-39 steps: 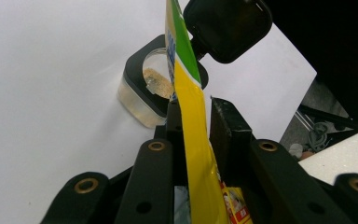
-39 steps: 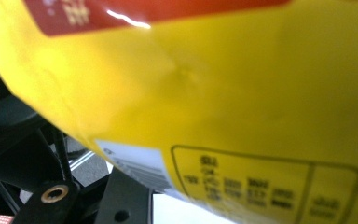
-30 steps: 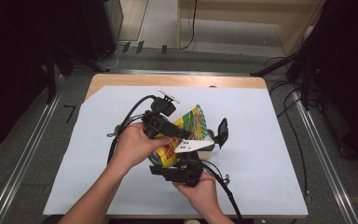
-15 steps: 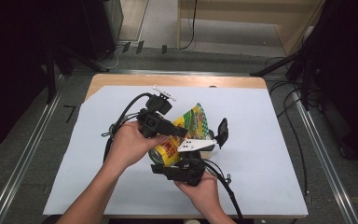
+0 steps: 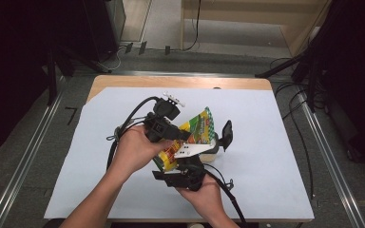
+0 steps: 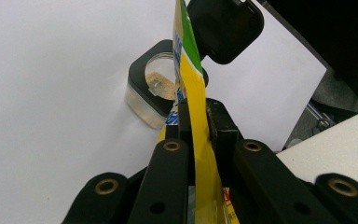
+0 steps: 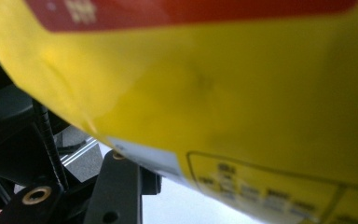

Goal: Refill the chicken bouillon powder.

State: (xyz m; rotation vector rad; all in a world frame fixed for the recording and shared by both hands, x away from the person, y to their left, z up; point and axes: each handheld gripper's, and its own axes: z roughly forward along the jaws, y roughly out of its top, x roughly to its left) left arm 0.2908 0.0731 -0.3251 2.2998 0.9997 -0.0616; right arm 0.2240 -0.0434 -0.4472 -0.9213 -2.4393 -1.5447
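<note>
Two hand-held grippers share a soft, crinkly yellow pouch [image 5: 190, 135] above a small open-lidded jar [image 6: 154, 93]: the left gripper [image 6: 196, 123] pinches its thin flat edge, the best hold, while the right gripper's [image 5: 180, 175] jaws, just opening, stay hidden.

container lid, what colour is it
Black. The flip lid stands open above the clear container, best seen in the left gripper view.

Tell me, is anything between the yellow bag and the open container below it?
Nothing visible blocks it. The left tongs are shut on the yellow bag, and past its edge the container stands with its mouth bare. Its black lid is flipped up behind the bag, not over the opening.
</note>
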